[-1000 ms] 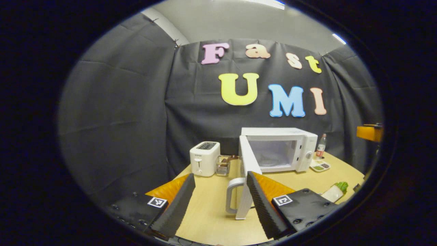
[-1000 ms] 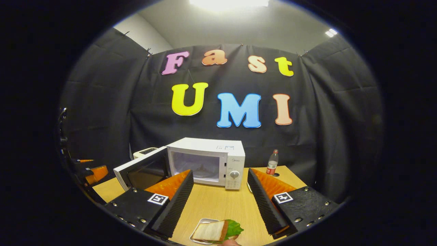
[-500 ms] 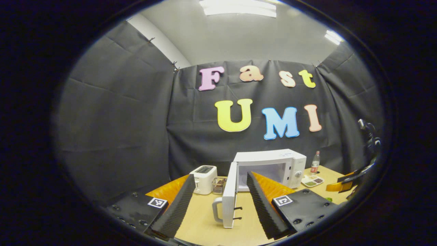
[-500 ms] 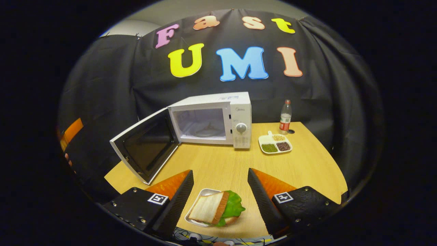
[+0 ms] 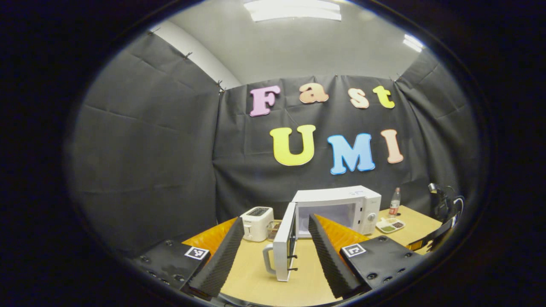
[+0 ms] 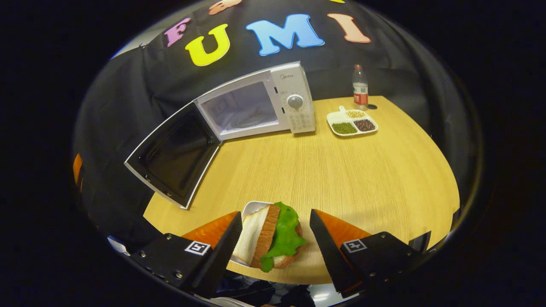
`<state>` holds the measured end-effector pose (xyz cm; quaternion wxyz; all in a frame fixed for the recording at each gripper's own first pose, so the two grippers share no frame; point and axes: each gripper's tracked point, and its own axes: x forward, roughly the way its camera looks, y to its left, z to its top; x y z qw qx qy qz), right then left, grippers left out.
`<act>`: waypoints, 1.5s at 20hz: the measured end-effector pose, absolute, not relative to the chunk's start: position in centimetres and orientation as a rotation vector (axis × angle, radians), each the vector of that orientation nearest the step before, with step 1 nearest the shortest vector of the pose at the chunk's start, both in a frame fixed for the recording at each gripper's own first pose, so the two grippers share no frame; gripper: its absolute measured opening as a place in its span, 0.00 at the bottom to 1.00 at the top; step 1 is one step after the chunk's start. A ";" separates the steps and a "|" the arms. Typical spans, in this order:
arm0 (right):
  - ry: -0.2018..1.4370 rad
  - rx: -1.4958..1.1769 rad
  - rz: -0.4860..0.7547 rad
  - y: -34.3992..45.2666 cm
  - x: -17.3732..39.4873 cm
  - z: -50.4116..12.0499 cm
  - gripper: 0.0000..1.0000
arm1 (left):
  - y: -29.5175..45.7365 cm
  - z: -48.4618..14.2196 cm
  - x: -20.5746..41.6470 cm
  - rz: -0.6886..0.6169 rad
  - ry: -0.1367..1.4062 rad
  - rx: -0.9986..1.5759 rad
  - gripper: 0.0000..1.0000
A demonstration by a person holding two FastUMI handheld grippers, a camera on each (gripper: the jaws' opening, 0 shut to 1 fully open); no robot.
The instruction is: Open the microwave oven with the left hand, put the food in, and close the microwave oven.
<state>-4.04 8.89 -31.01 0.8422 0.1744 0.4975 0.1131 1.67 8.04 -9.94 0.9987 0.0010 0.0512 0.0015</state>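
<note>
Microwave point(image 6: 273, 104) stands well ahead of the right gripper point(image 6: 273, 245), door point(image 6: 172, 155) swung wide open; sandwich point(image 6: 273, 236) on its small tray point(image 6: 251, 208) lies between that gripper's 2 spread fingers, untouched; left gripper point(image 5: 273, 251) released, door edge point(image 5: 285, 245) between its fingers, unpressed

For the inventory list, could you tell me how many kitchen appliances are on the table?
2. The microwave stands at the back of the table with its door swung open; the toaster sits just to its left. More could be hidden behind the microwave.

Cloth-walled booth point(image 5: 149, 162), mock kitchen table point(image 6: 341, 170)
</note>
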 end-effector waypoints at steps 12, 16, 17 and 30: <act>1.337 0.759 0.323 12.1 -7.2 -32.6 0.46 | 8.0 -11.1 -0.4 0.098 0.128 -0.024 1.00; 1.294 0.691 0.354 12.0 -6.6 -31.7 0.36 | 9.3 -10.9 0.4 0.125 0.119 -0.030 0.97; 1.279 0.693 0.356 12.0 -6.2 -31.1 0.36 | 9.7 -10.7 0.8 0.132 0.112 -0.030 0.97; 1.003 0.732 0.243 17.6 6.2 -25.5 0.36 | 14.4 -12.8 9.2 0.065 0.117 -0.053 0.96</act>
